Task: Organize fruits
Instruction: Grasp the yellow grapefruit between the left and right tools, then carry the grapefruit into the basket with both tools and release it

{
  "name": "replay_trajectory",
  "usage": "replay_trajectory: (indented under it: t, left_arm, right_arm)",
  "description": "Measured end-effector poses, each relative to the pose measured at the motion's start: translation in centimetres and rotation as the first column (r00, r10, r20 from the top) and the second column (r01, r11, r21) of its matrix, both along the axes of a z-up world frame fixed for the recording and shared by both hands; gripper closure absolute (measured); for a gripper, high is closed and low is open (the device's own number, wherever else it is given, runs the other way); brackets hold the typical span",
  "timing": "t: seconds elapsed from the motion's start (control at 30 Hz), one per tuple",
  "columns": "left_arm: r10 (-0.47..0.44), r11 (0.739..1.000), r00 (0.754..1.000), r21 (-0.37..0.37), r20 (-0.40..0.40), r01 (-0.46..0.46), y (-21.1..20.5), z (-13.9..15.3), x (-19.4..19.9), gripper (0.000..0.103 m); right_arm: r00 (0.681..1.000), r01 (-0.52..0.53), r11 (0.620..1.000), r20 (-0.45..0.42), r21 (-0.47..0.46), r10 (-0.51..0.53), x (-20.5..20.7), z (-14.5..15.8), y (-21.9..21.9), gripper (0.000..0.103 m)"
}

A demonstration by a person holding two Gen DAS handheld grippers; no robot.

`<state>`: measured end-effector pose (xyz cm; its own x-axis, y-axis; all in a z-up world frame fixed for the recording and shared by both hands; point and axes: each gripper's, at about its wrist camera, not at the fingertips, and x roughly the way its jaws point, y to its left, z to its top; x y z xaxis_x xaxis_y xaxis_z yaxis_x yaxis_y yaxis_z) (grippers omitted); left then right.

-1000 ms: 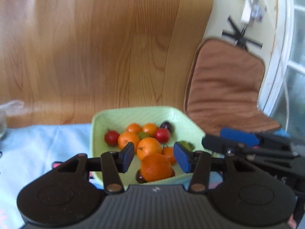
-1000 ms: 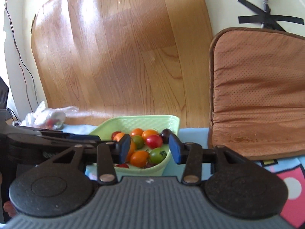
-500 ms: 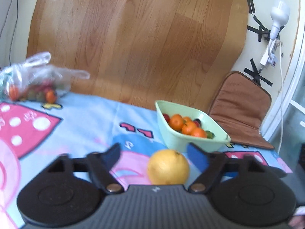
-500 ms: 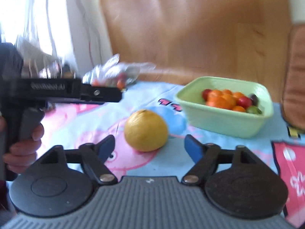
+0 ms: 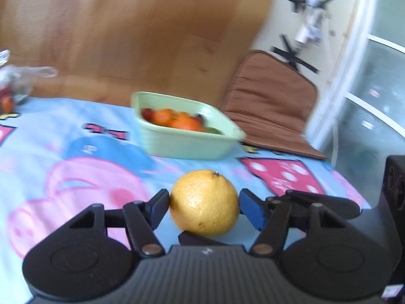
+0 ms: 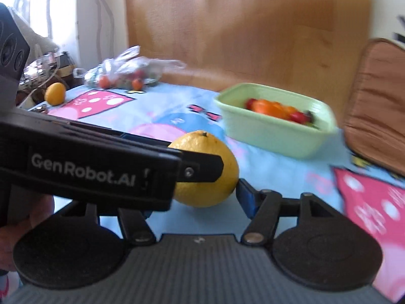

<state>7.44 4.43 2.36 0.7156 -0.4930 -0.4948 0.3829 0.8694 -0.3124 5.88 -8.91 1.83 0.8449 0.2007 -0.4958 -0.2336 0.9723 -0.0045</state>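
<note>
A large yellow citrus fruit rests on the cartoon tablecloth. My left gripper straddles it with its jaws closing, and both blue pads touch its sides. My right gripper is closing around the same fruit from another side. Its right pad meets the peel, while its left pad is hidden behind the left gripper's finger. Behind the fruit stands a pale green bowl holding several small oranges and tomatoes.
A clear plastic bag of small fruit lies at the table's far left, with a second yellow fruit beyond it. A brown cushion leans at the right. A hand holds the left gripper.
Both grippers have pulled back from above the bowl to the yellow fruit. Their jaws spread wide around it, then narrowed onto its sides. The left gripper now crosses the right wrist view.
</note>
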Motion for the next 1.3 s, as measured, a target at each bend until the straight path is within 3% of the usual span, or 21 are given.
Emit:
replay_trajectory:
  t: [0.27, 0.4, 0.57, 0.7, 0.87, 0.93, 0.97, 1.0, 1.07, 1.17, 1.3]
  left_arm:
    - [-0.123, 0.991, 0.992, 0.049, 0.021, 0.122, -5.8, -0.6, -3.3, 0.041]
    - [-0.123, 0.989, 0.991, 0.093, 0.05, 0.118, -6.5, -0.5, -4.5, 0.038]
    - [-0.088, 0.992, 0.992, 0.094, 0.092, 0.08, -5.5, 0.4, -5.1, 0.026]
    - [-0.093, 0.992, 0.993, 0.091, 0.07, 0.086, -5.6, 0.3, -5.0, 0.026]
    - [-0.12, 0.988, 0.992, 0.105, 0.049, 0.115, -6.5, -0.3, -4.8, 0.026]
    - [-0.127, 0.987, 0.991, 0.106, 0.038, 0.122, -6.7, -0.5, -4.6, 0.031]
    - [-0.132, 0.986, 0.991, 0.105, 0.03, 0.128, -6.7, -0.7, -4.5, 0.038]
    - [-0.135, 0.986, 0.991, 0.103, 0.024, 0.132, -6.7, -0.9, -4.4, 0.037]
    - [-0.135, 0.987, 0.991, 0.087, 0.021, 0.133, -6.4, -0.9, -4.2, 0.038]
    - [-0.122, 0.991, 0.993, 0.06, -0.007, 0.122, -5.9, -0.4, -3.2, 0.038]
    - [-0.091, 0.995, 0.996, 0.041, 0.021, 0.09, -5.2, 1.4, -0.8, 0.038]
  right_arm:
    - [0.991, 0.134, 0.991, -0.021, 0.025, -0.133, -4.9, -0.9, -3.9, 0.036]
    - [0.992, 0.126, 0.992, 0.01, 0.006, -0.126, -5.7, -1.5, -3.8, 0.035]
    - [0.99, 0.128, 0.992, 0.049, 0.009, -0.129, -7.0, -1.3, -4.3, 0.028]
    - [0.989, 0.131, 0.991, 0.06, 0.027, -0.133, -7.6, -1.1, -4.7, 0.028]
    - [0.987, 0.116, 0.992, 0.103, 0.053, -0.121, -8.3, -0.7, -5.1, 0.027]
    - [0.989, 0.109, 0.992, 0.098, 0.056, -0.114, -8.2, -0.9, -5.4, 0.029]
    - [0.991, 0.097, 0.993, 0.088, 0.065, -0.102, -8.0, -1.1, -5.5, 0.03]
    - [0.993, 0.078, 0.993, 0.079, 0.083, -0.085, -7.9, -1.2, -5.6, 0.04]
    - [0.994, 0.072, 0.992, 0.076, 0.108, -0.08, -7.9, -1.2, -5.7, 0.04]
    - [0.995, 0.066, 0.991, 0.068, 0.117, -0.075, -7.4, -0.7, -5.6, 0.041]
    - [0.992, 0.05, 0.994, 0.107, 0.1, -0.061, -5.2, 0.8, -5.5, 0.041]
